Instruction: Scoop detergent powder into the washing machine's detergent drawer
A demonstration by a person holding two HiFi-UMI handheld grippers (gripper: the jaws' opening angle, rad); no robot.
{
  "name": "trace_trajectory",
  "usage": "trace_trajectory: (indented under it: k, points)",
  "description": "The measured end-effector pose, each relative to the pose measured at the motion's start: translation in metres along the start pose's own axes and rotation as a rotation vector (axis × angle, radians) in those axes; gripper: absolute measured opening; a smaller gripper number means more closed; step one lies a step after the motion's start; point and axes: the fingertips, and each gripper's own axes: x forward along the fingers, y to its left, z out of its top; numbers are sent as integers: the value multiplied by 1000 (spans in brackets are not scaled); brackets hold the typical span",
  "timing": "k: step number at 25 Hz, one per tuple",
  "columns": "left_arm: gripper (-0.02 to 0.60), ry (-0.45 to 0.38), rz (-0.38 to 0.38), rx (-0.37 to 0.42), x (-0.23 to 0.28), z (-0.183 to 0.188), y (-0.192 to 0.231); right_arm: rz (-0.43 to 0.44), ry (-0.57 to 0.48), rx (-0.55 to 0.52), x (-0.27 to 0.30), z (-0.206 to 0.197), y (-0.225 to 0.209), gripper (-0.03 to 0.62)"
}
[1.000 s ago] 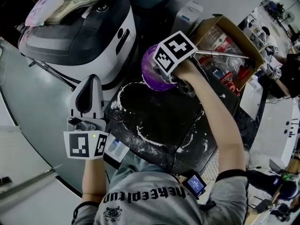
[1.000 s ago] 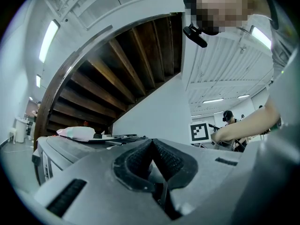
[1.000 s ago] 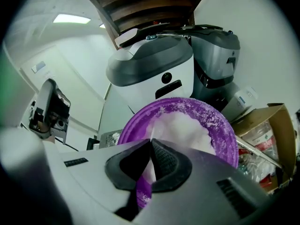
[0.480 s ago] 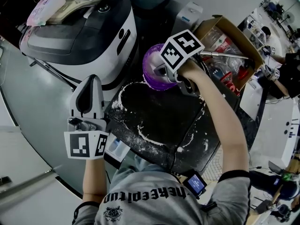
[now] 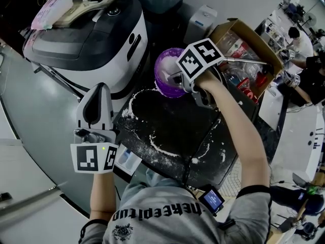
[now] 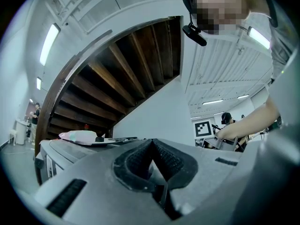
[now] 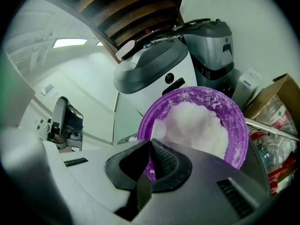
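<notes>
A purple bowl (image 5: 166, 75) heaped with white detergent powder (image 7: 199, 123) stands at the far edge of a black table (image 5: 177, 131). My right gripper (image 5: 177, 79) sits at the bowl's near rim, shut on the thin handle of a small pale scoop (image 7: 158, 129) whose head touches the powder. My left gripper (image 5: 97, 91) hovers left of the table, pointing up at the white and grey washing machine (image 5: 86, 29), jaws shut with nothing between them. In the left gripper view that gripper (image 6: 152, 142) shows only the machine's top (image 6: 84, 142) beyond it. No detergent drawer is visible.
Spilled powder rings the black tabletop (image 5: 152, 146). An open cardboard box (image 5: 244, 39) of bottles stands right of the bowl, a white container (image 5: 203, 17) behind it. A pink packet (image 5: 51, 9) lies on the machine. A pale blue-white item (image 5: 124, 160) sits by the table's left corner.
My right gripper has shifted a little to the right along the bowl's near rim. The left gripper has stayed where it was.
</notes>
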Motion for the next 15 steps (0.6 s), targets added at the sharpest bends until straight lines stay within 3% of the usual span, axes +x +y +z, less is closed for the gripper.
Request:
trace_trajectory:
  k: [8, 15]
  points:
    - [3, 3, 9, 21, -12, 3, 1, 36, -169, 79, -14, 2, 0, 6]
    - [3, 1, 7, 29, -31, 7, 4, 5, -322, 151, -32, 4, -3, 6]
